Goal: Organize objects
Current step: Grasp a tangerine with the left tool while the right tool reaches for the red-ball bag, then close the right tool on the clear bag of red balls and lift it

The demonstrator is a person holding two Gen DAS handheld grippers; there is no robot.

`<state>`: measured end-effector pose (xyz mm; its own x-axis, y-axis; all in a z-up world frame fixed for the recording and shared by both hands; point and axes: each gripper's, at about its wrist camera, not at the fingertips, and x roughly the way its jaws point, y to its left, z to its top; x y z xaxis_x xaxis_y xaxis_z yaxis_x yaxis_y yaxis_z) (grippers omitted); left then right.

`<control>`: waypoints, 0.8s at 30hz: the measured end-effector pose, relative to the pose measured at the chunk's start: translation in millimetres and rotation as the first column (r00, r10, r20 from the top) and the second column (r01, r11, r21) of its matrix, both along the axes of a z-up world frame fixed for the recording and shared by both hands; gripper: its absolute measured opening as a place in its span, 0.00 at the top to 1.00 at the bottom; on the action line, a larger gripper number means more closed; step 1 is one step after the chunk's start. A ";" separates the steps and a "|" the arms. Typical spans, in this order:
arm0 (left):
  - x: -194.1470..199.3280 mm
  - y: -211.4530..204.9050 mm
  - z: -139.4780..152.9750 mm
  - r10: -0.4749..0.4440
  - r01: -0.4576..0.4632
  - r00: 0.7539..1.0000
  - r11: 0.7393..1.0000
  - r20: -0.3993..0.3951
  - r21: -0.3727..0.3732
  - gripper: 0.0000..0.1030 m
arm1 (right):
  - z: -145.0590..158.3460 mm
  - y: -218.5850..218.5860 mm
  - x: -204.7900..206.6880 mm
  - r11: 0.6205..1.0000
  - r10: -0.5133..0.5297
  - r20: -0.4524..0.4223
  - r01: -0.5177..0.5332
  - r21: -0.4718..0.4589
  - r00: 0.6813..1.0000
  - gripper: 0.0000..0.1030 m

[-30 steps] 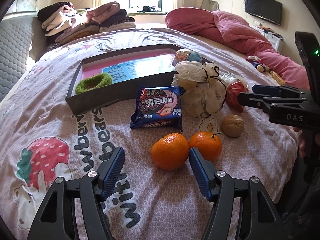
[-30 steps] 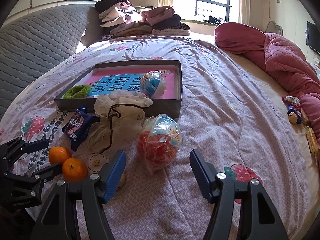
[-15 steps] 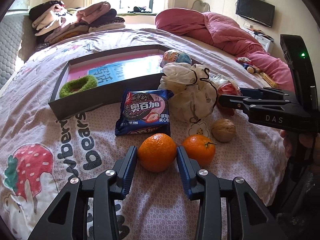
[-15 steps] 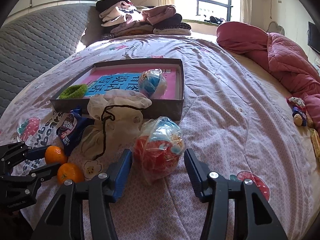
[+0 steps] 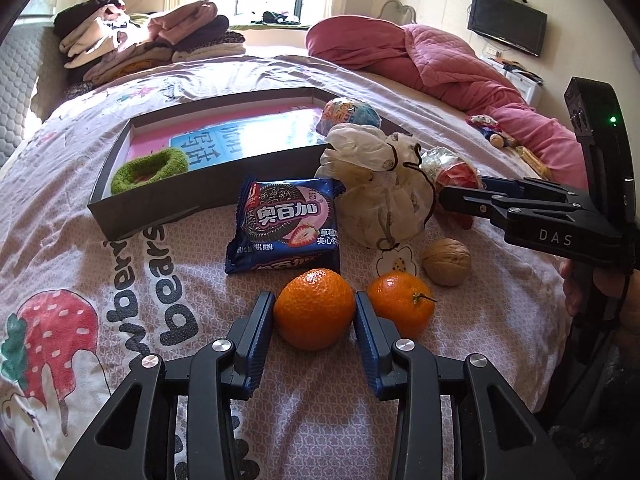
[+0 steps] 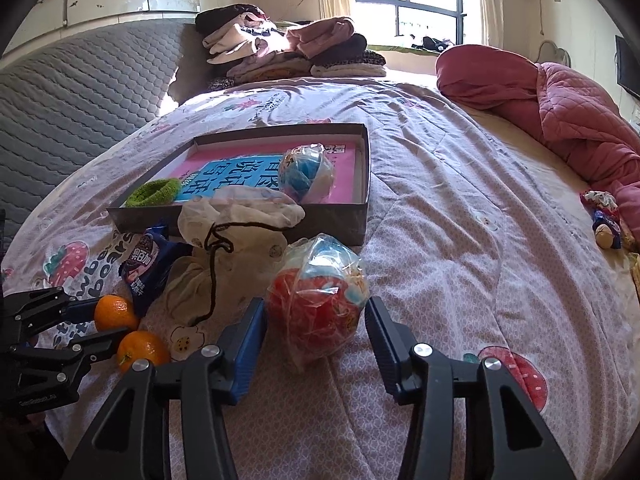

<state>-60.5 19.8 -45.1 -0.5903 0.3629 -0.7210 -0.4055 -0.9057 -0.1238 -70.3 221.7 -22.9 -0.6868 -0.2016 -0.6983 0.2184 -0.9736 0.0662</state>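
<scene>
On the left, we have closed our left gripper [image 5: 315,312] onto the near tangerine [image 5: 314,314]: a second ago the jaws stood wide around it, and now both pads press its sides while it rests on the bedspread [image 5: 132,264], beside the second tangerine [image 5: 400,304] and the walnut [image 5: 447,262]. We judge the grasp made, so lifting toward the open box [image 5: 160,204] looks next. The biscuit packet [image 5: 286,224] and the drawstring pouch [image 5: 384,200] lie between fruit and box. Moving right, our right gripper [image 6: 316,320] has narrowed around the bagged red ball [image 6: 318,304]; its left pad looks to touch the wrapper, but a slim gap shows on the right, so we judge it not yet holding. Earlier those jaws stood far wider and farther back.
</scene>
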 end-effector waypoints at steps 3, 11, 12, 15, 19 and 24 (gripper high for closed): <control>1.6 -1.3 0.6 0.001 -0.001 1.000 1.000 -0.001 0.005 0.61 | 0.3 1.3 0.7 1.000 0.000 -0.002 0.000 -0.009 1.000 0.51; 6.1 -5.4 5.5 0.008 -0.008 1.000 1.000 -0.017 0.015 0.61 | 6.7 4.1 4.6 1.000 -0.006 -0.020 0.006 -0.027 1.000 0.51; 6.6 -6.3 6.5 0.010 -0.010 1.000 1.000 -0.021 0.015 0.61 | 7.3 4.3 5.6 1.000 -0.006 -0.023 0.006 -0.029 1.000 0.51; 7.8 -7.6 10.0 0.015 -0.015 0.999 1.000 -0.030 0.019 0.61 | 10.2 3.1 8.9 0.999 -0.003 -0.031 0.002 -0.033 1.000 0.51; 8.8 -10.0 13.6 0.031 -0.030 0.999 0.999 -0.040 0.023 0.61 | 14.9 1.9 11.8 1.000 0.002 -0.047 -0.003 -0.031 0.999 0.51; 11.7 -13.5 18.9 0.041 -0.040 0.998 0.999 -0.055 0.032 0.61 | 24.7 -0.5 17.6 0.999 0.010 -0.076 -0.014 -0.043 0.997 0.51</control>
<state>-48.8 6.3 -26.2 -0.6438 0.3597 -0.6754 -0.3757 -0.9175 -0.1306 -52.8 221.2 1.8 -0.7345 -0.2393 -0.6350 0.2361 -0.9674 0.0915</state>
